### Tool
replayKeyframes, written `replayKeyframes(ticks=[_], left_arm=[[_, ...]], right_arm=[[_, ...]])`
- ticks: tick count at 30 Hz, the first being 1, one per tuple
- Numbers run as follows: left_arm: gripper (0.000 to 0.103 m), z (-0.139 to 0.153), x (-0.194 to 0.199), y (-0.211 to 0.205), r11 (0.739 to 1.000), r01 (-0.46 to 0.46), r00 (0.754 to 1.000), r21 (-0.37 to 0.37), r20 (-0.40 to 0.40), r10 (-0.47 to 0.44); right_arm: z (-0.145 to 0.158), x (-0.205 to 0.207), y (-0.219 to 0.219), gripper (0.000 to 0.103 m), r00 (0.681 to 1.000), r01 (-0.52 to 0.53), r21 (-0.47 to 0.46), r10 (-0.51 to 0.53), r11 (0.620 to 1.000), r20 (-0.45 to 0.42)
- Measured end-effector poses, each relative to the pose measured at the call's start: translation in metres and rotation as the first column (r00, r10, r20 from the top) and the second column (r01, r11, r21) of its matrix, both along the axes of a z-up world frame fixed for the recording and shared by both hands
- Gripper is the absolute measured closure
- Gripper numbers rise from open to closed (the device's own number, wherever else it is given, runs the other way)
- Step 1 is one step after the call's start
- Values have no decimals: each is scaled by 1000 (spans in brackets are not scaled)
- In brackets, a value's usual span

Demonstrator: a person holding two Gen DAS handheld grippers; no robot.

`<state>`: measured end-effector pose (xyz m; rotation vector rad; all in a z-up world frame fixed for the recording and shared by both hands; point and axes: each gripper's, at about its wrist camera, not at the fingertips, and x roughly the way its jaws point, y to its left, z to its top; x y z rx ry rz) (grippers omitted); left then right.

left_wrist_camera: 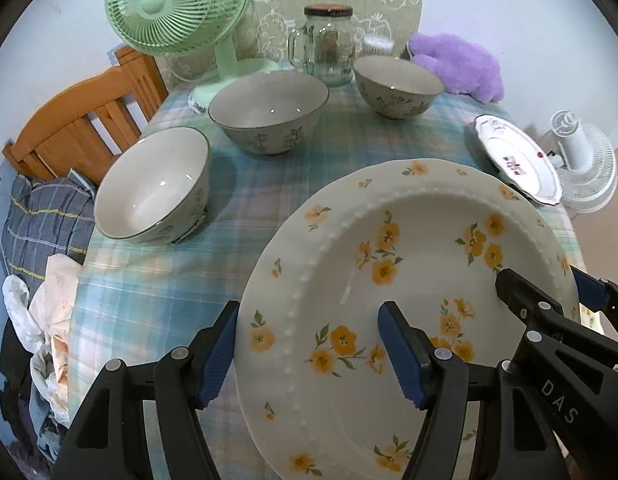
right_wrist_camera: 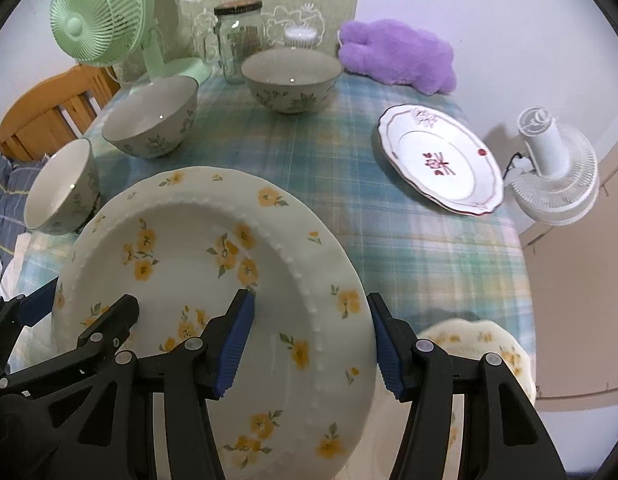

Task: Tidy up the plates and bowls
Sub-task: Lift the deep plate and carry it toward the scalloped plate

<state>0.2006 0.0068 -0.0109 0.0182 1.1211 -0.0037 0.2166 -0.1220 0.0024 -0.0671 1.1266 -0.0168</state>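
Note:
A white plate with yellow flowers hangs tilted above the checked tablecloth, held from both sides. My left gripper is shut on its left rim, one pad outside and one inside. My right gripper is shut on its right rim in the same way. Three floral bowls stand apart across the back left. A red-patterned plate lies at the right. Another yellow-flower plate lies on the table under my right gripper.
At the back stand a green fan, a glass jar and a purple plush. A white fan sits beyond the table's right edge. A wooden chair and bedding are at the left.

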Motion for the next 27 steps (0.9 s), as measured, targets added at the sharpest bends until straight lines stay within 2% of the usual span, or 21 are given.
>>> replayKeyframes(ticks=[9, 15, 27], left_arm=[[35, 13, -34, -6, 997, 75, 997, -12, 25, -74], [35, 16, -48, -20, 995, 92, 996, -30, 20, -91], [35, 18, -52, -68, 993, 112, 994, -23, 16, -112]], right_arm=[[16, -51, -7, 42, 992, 119, -13, -119, 993, 29], [21, -78, -21, 42, 984, 175, -18, -174, 984, 32], [24, -89, -66, 42, 979, 204, -10, -204, 979, 26]])
